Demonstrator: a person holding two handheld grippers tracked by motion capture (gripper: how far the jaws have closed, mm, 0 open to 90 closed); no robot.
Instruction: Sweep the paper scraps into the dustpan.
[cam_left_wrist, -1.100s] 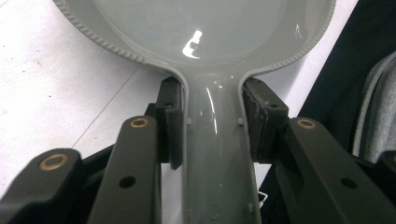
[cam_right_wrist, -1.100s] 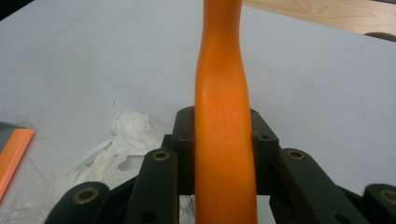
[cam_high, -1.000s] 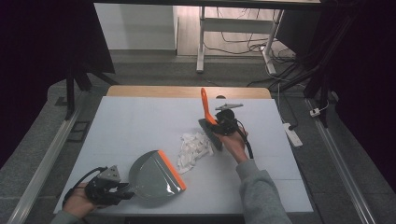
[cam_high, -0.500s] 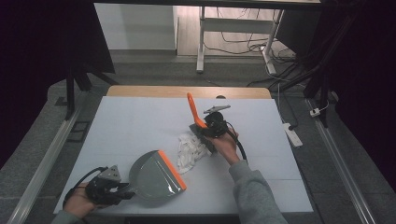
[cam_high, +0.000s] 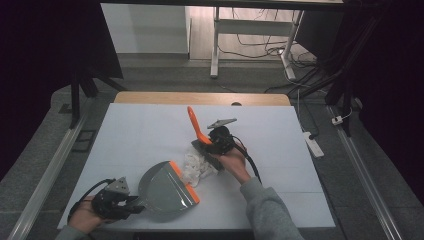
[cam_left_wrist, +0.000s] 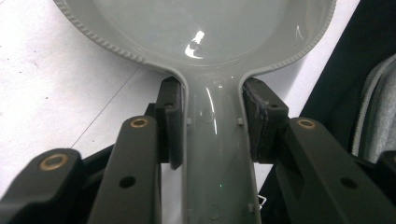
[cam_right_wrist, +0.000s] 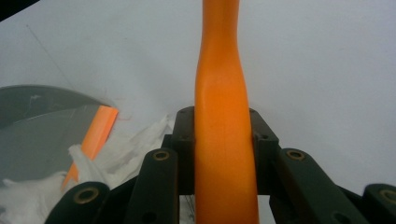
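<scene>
Sweeping white scraps toward a grey dustpan on a white table.

Left gripper (cam_high: 131, 204) at the near left corner of the table (cam_high: 280, 130), jaws clamped on both sides of the grey dustpan (cam_high: 165, 192) handle (cam_left_wrist: 215, 154), pads pressed flat against it, pan lying on the tabletop with its orange lip (cam_high: 184, 181) facing the pile. Right gripper (cam_high: 210, 141) near the table's middle, jaws closed on the orange brush handle (cam_right_wrist: 223, 140), handle rising up and away, brush head (cam_high: 207, 156) down at the far side of the white crumpled scraps (cam_high: 196, 166). Scraps bunched just against the orange lip, touching it, between brush and pan.
</scene>
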